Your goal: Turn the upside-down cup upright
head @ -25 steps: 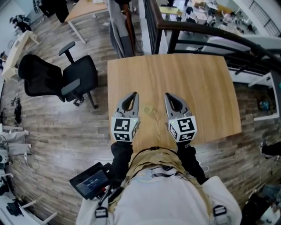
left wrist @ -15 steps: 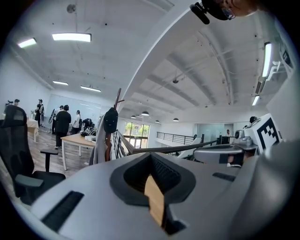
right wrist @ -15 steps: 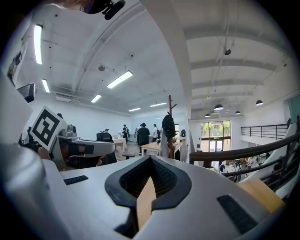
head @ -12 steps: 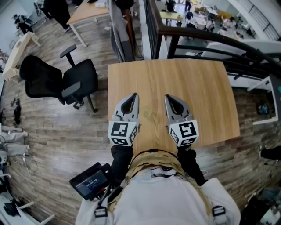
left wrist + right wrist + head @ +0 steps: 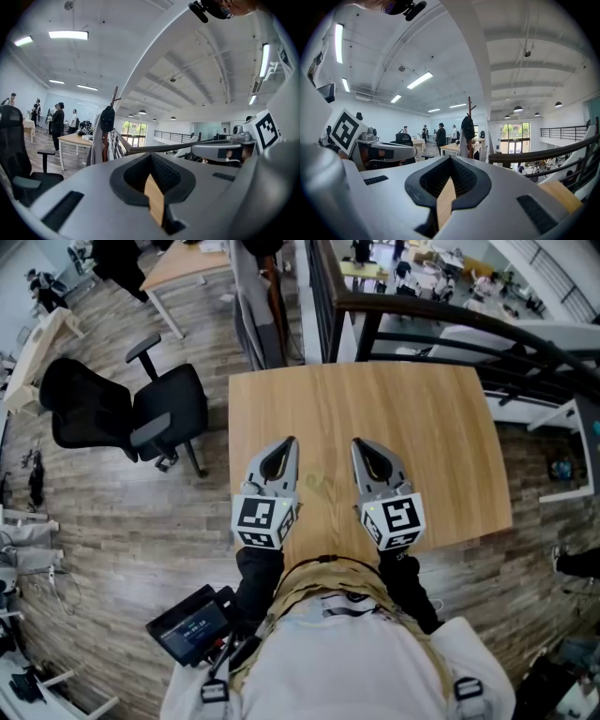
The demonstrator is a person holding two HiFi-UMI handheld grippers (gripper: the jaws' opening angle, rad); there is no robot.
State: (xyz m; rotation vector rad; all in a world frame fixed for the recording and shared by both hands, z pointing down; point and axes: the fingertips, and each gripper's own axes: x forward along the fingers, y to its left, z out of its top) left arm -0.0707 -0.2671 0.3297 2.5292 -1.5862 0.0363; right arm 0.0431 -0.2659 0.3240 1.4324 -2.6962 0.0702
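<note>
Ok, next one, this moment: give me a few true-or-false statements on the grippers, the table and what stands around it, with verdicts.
1. The left gripper and the right gripper both have their jaws together with nothing between them. True.
2. An upside-down cup stands on the wooden table between the two grippers. False: no cup shows anywhere on the table in the head view.
3. A black office chair stands on the floor to the left of the table. True.
4. Both grippers hang over the table's far edge. False: they are over its near part, side by side and pointing away across it.
</note>
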